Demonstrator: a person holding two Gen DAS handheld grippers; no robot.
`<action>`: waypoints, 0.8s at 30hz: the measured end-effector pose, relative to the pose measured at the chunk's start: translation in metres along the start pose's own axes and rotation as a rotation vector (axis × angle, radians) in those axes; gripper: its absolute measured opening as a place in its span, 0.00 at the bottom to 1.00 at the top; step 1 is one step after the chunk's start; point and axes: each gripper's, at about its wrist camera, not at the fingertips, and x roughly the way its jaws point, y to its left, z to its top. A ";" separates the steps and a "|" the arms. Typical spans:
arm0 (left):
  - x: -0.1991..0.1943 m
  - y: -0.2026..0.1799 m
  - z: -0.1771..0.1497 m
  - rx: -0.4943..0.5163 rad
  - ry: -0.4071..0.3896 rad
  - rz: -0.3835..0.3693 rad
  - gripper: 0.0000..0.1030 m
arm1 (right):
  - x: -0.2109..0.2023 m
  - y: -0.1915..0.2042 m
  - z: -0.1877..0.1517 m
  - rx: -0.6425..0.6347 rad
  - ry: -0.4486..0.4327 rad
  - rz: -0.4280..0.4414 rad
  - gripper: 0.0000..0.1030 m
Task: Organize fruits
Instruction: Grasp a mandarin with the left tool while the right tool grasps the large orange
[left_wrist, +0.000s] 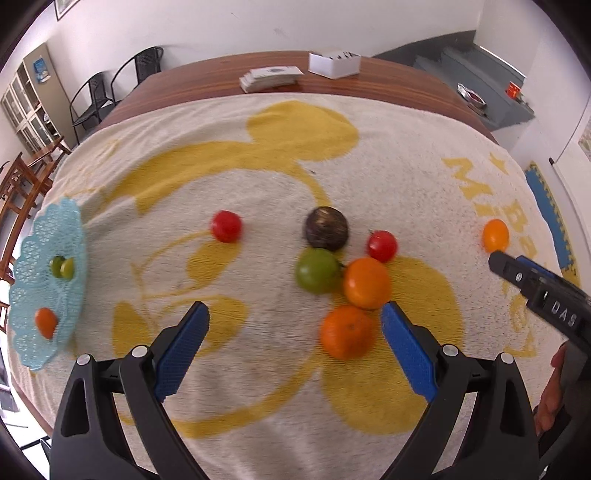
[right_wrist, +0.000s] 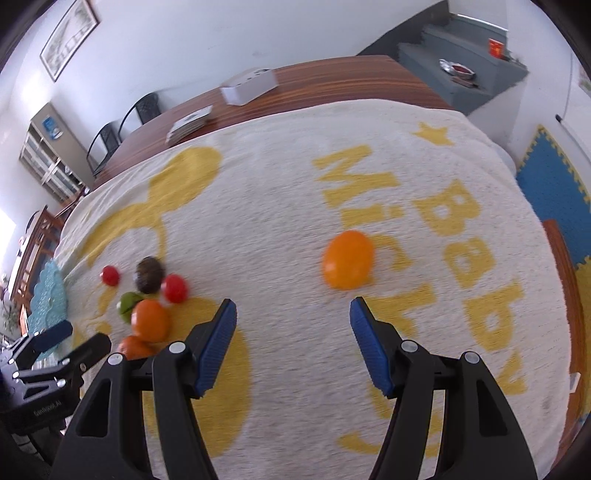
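Observation:
A light blue lace basket (left_wrist: 70, 229) at the left holds a green fruit (left_wrist: 61, 266) and a small orange one (left_wrist: 46, 322). On the towel lie a red tomato (left_wrist: 226, 226), a dark round fruit (left_wrist: 326, 228), a green fruit (left_wrist: 317, 270), a second red tomato (left_wrist: 382, 245) and two oranges (left_wrist: 366, 282) (left_wrist: 346, 331). My left gripper (left_wrist: 295, 325) is open, with the nearer orange just inside its right finger. My right gripper (right_wrist: 293, 317) is open, just short of a lone yellow-orange fruit (right_wrist: 348, 259). That fruit (left_wrist: 495, 235) sits at the towel's right side.
A cream and yellow towel (left_wrist: 258, 177) covers a wooden table (left_wrist: 388, 79). At its far edge sit a white box (left_wrist: 334, 63) and a stack of papers (left_wrist: 269, 76). Chairs (left_wrist: 96, 96) stand beyond the left side. A blue foam mat (right_wrist: 554, 192) lies on the floor at the right.

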 end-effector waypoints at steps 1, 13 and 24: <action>0.004 -0.005 0.000 0.005 0.005 0.000 0.92 | 0.001 -0.006 0.002 0.010 -0.001 -0.007 0.62; 0.033 -0.014 -0.001 -0.028 0.061 -0.011 0.86 | 0.020 -0.034 0.023 0.021 0.000 -0.039 0.62; 0.040 -0.020 -0.006 -0.021 0.089 -0.057 0.62 | 0.042 -0.026 0.029 -0.016 0.027 -0.056 0.62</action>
